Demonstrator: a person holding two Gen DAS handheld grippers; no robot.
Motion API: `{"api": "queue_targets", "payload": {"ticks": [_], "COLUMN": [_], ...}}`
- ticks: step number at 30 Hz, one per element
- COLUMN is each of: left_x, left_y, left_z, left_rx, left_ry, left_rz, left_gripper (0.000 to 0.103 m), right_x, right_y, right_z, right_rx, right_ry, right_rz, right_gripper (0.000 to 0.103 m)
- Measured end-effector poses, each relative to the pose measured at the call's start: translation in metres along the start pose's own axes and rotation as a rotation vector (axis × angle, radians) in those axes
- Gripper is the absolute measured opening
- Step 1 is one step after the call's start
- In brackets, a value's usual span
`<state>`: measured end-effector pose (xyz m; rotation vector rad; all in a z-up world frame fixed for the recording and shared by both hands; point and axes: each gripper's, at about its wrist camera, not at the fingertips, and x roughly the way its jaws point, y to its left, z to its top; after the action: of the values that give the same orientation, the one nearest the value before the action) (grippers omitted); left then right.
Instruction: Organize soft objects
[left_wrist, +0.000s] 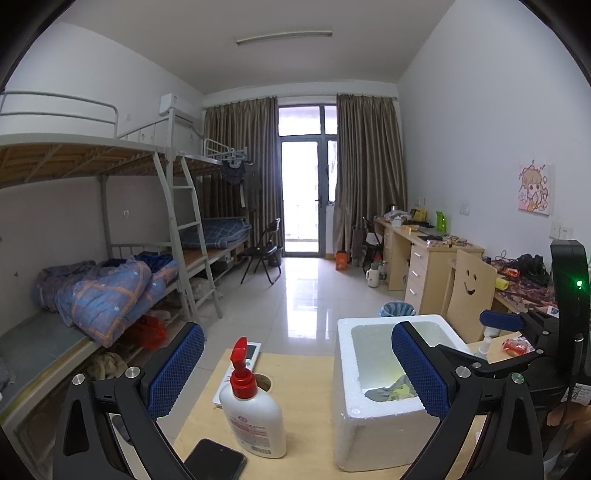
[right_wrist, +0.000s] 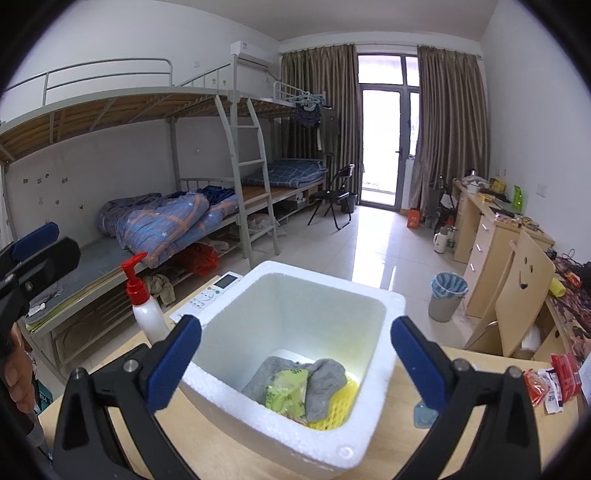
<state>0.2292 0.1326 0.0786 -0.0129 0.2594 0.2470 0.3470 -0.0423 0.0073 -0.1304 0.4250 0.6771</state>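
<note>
A white foam box (right_wrist: 295, 354) sits on the light wooden worktop (left_wrist: 295, 373). Down at the bottom of the box lie the soft things: a grey cloth (right_wrist: 325, 380), a yellow-green soft packet (right_wrist: 286, 389) and a yellow foam net (right_wrist: 338, 410). They are piled together and touch each other.

The right tongs (right_wrist: 295, 363) hang over the open box, and the soft pile is straight ahead of them and lower down. They are wide open and hold nothing. Their two blue pads stand on either side of the box, with the box between them.

The left tongs (left_wrist: 297, 369) are also wide open and empty. From them, the box lies to the right, so only a corner of the grey cloth shows over the wall. A white pump bottle with a red top (left_wrist: 251, 406) stands right in front of them, and a black phone (left_wrist: 216, 461) lies near it.

The right tongs are nearer to the soft pile. No other soft thing shows on the worktop, so the sorting looks nearly done.
</note>
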Motion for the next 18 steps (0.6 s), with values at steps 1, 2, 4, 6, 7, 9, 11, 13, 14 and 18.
{"api": "queue_targets", "payload": {"ticks": [1, 2, 4, 6, 7, 9, 11, 13, 14, 18], "left_x": [-0.002, -0.002, -0.005, -0.011, -0.014, -0.019, -0.025, -0.032, -0.035, -0.048], "left_y": [0.0, -0.001, -0.003, -0.005, -0.006, -0.008, -0.009, -0.011, -0.012, -0.015], "left_z": [0.0, 0.0, 0.0, 0.0, 0.0, 0.001, 0.002, 0.003, 0.003, 0.005], "left_rx": [0.0, 0.001, 0.005, 0.004, 0.005, 0.011, 0.011, 0.013, 0.015, 0.004], "left_ry": [0.0, 0.001, -0.001, -0.008, -0.01, -0.016, -0.019, -0.025, -0.028, -0.042], "left_rz": [-0.001, -0.002, -0.001, -0.001, -0.001, -0.002, -0.005, -0.008, -0.009, -0.01], "left_gripper": [0.102, 0.102, 0.102, 0.102, 0.102, 0.102, 0.102, 0.102, 0.102, 0.102], "right_x": [-0.001, -0.004, -0.011, -0.015, -0.019, -0.025, -0.031, -0.04, -0.044, -0.058], "right_y": [0.0, -0.001, -0.002, -0.002, -0.002, 0.0, 0.002, 0.004, 0.005, 0.01], "right_z": [0.0, 0.0, 0.0, 0.0, 0.0, 0.001, 0.001, 0.002, 0.001, 0.0], "right_rx": [0.002, 0.005, 0.009, 0.012, 0.015, 0.013, 0.011, 0.009, 0.01, 0.002], "right_ry": [-0.001, -0.003, -0.011, -0.012, -0.015, -0.022, -0.033, -0.042, -0.047, -0.064], "right_rz": [-0.003, -0.007, -0.013, -0.018, -0.021, -0.019, -0.025, -0.023, -0.02, -0.019], "right_gripper": [0.103, 0.103, 0.103, 0.103, 0.103, 0.103, 0.103, 0.103, 0.103, 0.103]}}
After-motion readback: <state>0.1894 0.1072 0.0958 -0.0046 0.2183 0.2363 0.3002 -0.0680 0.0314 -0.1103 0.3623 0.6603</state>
